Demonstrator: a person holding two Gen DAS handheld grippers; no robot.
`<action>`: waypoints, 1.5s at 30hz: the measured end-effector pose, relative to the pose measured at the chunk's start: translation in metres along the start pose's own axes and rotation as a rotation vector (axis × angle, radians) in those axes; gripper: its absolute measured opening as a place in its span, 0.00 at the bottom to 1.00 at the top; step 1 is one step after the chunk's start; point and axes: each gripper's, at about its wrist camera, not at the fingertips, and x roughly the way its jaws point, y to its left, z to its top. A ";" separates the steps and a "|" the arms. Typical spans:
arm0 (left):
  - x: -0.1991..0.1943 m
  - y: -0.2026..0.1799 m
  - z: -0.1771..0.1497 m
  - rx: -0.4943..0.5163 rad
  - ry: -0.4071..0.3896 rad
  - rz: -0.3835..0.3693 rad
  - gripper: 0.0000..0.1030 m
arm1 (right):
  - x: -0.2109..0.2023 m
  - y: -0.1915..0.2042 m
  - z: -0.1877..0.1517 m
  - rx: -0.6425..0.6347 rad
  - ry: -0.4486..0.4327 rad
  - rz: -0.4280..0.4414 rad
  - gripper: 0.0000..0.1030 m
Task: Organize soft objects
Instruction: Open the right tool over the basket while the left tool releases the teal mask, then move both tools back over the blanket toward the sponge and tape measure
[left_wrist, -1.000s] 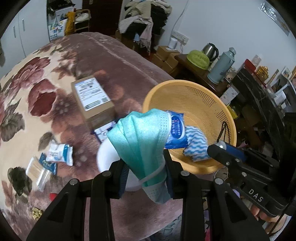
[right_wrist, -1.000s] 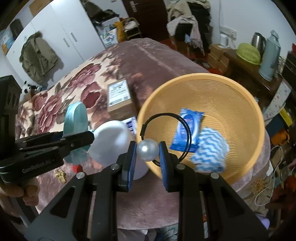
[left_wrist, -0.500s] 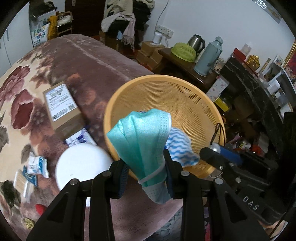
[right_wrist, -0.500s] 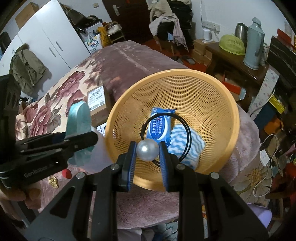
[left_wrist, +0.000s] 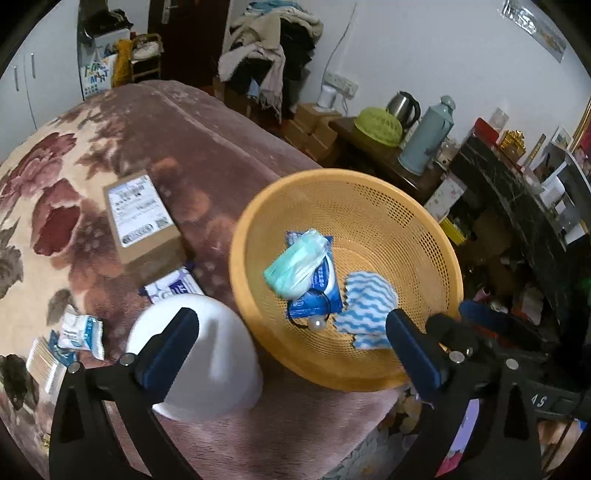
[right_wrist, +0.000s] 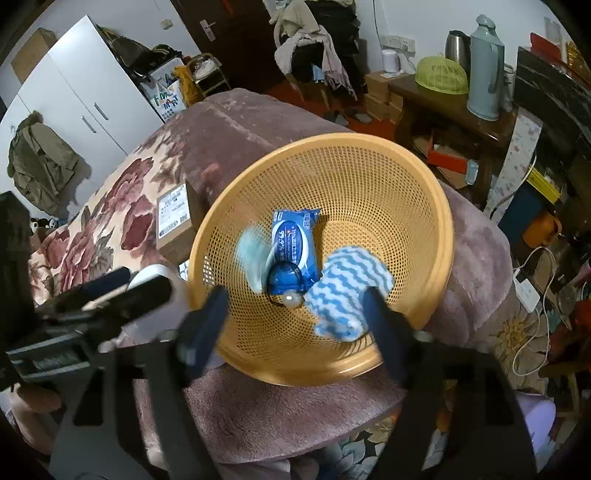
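An orange mesh basket (left_wrist: 391, 206) (right_wrist: 369, 170) sits on the bed's edge. Inside lie a teal face mask (left_wrist: 297, 264) (right_wrist: 253, 256), a blue wipes pack (left_wrist: 319, 284) (right_wrist: 293, 240), a blue-and-white wavy cloth (left_wrist: 369, 308) (right_wrist: 347, 291) and a black hair tie with a pearl bead (left_wrist: 316, 324) (right_wrist: 291, 299). My left gripper (left_wrist: 291, 349) is open and empty above the basket's near rim. My right gripper (right_wrist: 295, 317) is open and empty over the basket's near side.
A white bowl (left_wrist: 207, 358) lies upside down left of the basket. A cardboard box (left_wrist: 142, 218) (right_wrist: 173, 221), small packets (left_wrist: 79, 334) and a blue-white pack (left_wrist: 173, 288) lie on the floral blanket (left_wrist: 48, 192). A cluttered side table (left_wrist: 384, 151) stands beyond the bed.
Both grippers have opened. The teal mask has dropped from my left gripper and the pearl hair tie from my right gripper; both now lie in the basket.
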 end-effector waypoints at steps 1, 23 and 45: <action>-0.002 0.001 0.000 -0.002 -0.002 0.003 0.99 | 0.001 0.000 -0.001 -0.004 0.006 -0.003 0.87; -0.041 0.068 -0.024 -0.067 -0.014 0.085 0.99 | 0.000 0.049 -0.012 -0.097 0.042 -0.056 0.97; -0.082 0.165 -0.071 -0.184 -0.029 0.148 0.99 | 0.008 0.148 -0.033 -0.252 0.069 -0.031 1.00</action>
